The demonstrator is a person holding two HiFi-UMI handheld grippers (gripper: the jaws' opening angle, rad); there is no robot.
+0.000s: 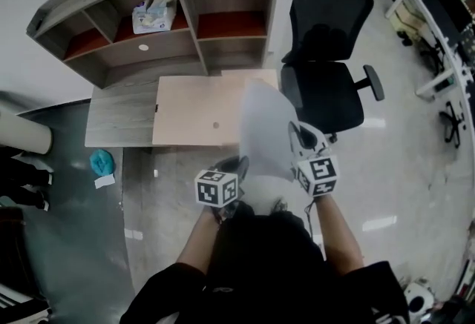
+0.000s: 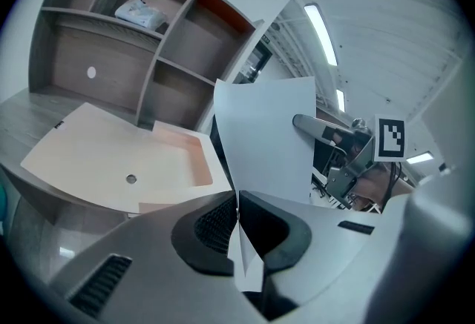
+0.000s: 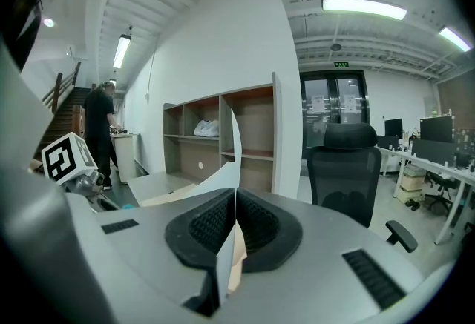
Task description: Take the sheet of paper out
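Head view: you hold the paper [image 1: 263, 122] above the surface [image 1: 193, 111], left claw [image 1: 237, 164] and right claw [image 1: 298, 136] on it. Left gripper view: jaws pinch its lower edge. Right gripper view: likewise; pull evenly, avoid tearing.

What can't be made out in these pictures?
Sheet of paper: any fine print is too small in the head and left gripper views; it is edge-on in the right gripper view.
White bundle on the shelf: too small to identify.
Teal thing on the floor: blurred, head view.
Pinched strip: hidden inside the shut left hand-held gripper and right hand-held gripper.
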